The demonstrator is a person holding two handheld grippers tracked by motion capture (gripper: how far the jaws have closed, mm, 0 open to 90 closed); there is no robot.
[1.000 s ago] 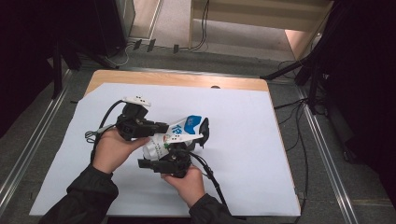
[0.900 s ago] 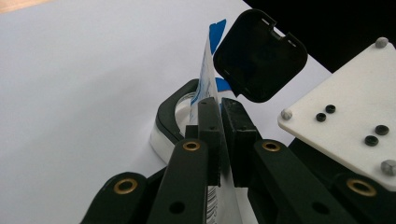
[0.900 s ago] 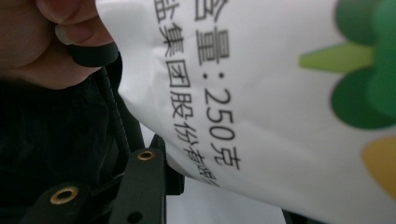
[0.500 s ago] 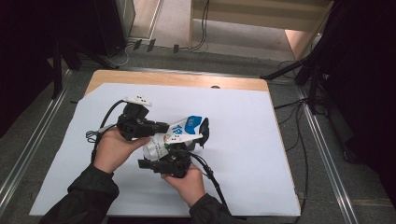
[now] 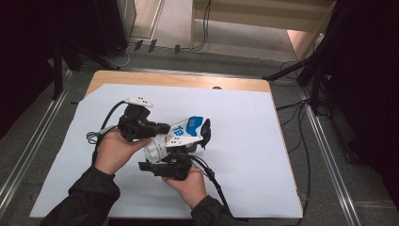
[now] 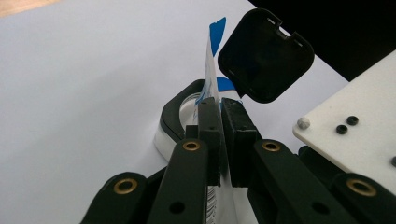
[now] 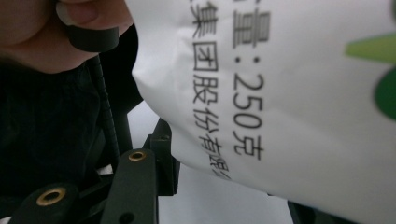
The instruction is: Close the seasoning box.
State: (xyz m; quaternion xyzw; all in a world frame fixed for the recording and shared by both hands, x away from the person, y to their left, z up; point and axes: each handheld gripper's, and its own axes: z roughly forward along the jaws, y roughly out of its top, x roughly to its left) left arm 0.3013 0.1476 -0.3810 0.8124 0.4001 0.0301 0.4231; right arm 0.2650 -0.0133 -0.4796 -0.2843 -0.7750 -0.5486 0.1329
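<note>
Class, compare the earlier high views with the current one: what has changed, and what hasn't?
The right gripper has just been opening its jaws around the pouch. Both hands, the pouch and its open black lid lie as before; the left gripper stays clamped on the pouch's edge.

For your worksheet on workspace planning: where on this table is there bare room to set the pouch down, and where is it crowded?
Free: the white sheet right of the pouch out to its right edge, and the strip between the pouch and the bare wooden edge at the back. Crowded: left of centre near the front, where both hands, cables and each hand-held gripper cluster around the pouch.
</note>
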